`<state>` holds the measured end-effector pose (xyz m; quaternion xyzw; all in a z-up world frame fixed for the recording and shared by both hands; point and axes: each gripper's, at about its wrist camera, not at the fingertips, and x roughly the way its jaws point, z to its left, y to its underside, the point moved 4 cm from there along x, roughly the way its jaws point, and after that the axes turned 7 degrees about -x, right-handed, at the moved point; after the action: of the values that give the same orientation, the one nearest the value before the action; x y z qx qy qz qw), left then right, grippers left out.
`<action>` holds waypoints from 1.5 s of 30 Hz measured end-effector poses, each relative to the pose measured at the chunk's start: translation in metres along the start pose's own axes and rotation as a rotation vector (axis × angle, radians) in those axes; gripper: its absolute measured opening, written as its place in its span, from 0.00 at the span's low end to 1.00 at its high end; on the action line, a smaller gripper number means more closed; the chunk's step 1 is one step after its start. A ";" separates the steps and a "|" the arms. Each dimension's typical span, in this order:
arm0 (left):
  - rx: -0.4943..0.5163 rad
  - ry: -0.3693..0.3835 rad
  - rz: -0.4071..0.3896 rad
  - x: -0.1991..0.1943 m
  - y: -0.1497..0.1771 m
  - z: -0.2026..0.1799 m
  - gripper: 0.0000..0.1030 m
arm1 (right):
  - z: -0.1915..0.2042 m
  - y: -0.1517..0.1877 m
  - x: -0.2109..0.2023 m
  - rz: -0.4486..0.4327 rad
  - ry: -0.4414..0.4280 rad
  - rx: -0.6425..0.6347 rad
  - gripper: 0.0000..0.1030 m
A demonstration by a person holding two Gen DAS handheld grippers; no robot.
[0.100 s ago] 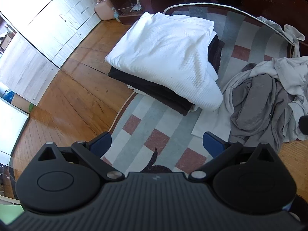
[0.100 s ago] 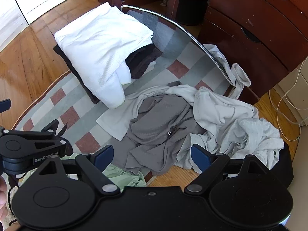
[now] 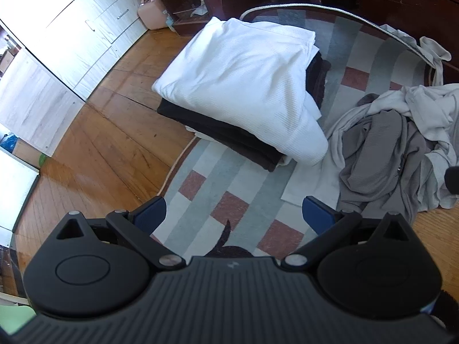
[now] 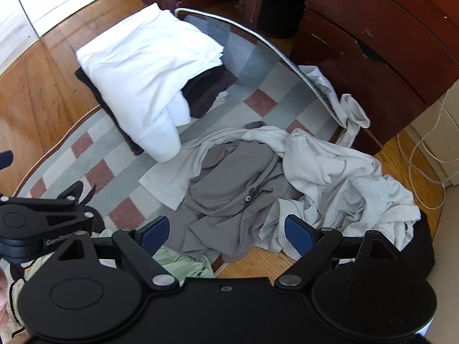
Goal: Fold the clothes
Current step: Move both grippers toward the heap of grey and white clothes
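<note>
While the black bodies of both tongs hide the near floor, a green cloth [image 4: 183,263] peeks out, mostly covered. The left tongs [image 3: 233,215] and right tongs [image 4: 226,233] both stand wide apart and hold nothing. A neat stack [image 3: 243,91] sits on the checked rug [image 3: 223,183]: a bumpy white top over dark folded things. Just beside it lies a crumpled heap [image 4: 287,177] of soft grey and pale clothes, partly on the wood floor [image 3: 109,149].

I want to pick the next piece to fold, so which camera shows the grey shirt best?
The right wrist view: the grey shirt lies central and whole, crumpled on the light clothes. The left wrist view shows it at the right edge.
</note>
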<state>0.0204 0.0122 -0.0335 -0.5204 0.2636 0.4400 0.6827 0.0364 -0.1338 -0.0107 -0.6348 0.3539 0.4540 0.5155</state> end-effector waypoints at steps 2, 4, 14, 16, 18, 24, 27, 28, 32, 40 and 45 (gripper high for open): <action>-0.014 0.034 0.013 0.002 0.001 0.000 1.00 | -0.001 0.001 0.001 0.004 -0.018 0.004 0.88; -0.019 0.049 0.016 0.002 0.003 -0.003 0.99 | -0.004 0.003 0.003 0.006 -0.028 0.008 0.88; -0.004 0.136 0.024 0.001 0.005 -0.006 0.97 | -0.001 0.009 0.012 0.042 -0.013 -0.047 0.88; 0.005 0.143 0.031 0.002 0.007 -0.008 0.97 | 0.000 0.008 0.014 0.048 -0.004 -0.065 0.88; 0.011 0.144 0.040 0.005 0.008 -0.009 0.97 | -0.001 0.008 0.016 0.056 -0.001 -0.064 0.88; 0.004 0.148 0.042 0.006 0.007 -0.010 0.97 | -0.004 0.008 0.020 0.063 -0.013 -0.061 0.88; 0.005 0.150 0.044 0.006 0.008 -0.010 0.97 | -0.003 0.010 0.022 0.075 -0.023 -0.071 0.88; 0.005 0.152 0.047 0.007 0.008 -0.010 0.97 | -0.002 0.010 0.022 0.077 -0.021 -0.078 0.88; 0.001 0.161 0.057 0.010 0.006 -0.012 0.97 | 0.002 0.011 0.023 0.082 -0.025 -0.097 0.88; 0.004 0.178 0.066 0.013 0.006 -0.019 0.98 | 0.000 0.012 0.029 0.095 -0.043 -0.103 0.88; -0.009 0.170 0.085 0.020 0.005 -0.019 0.98 | -0.001 0.014 0.040 0.123 -0.064 -0.119 0.88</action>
<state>0.0275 0.0013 -0.0585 -0.5473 0.3406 0.4240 0.6362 0.0375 -0.1374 -0.0531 -0.6267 0.3481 0.5250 0.4589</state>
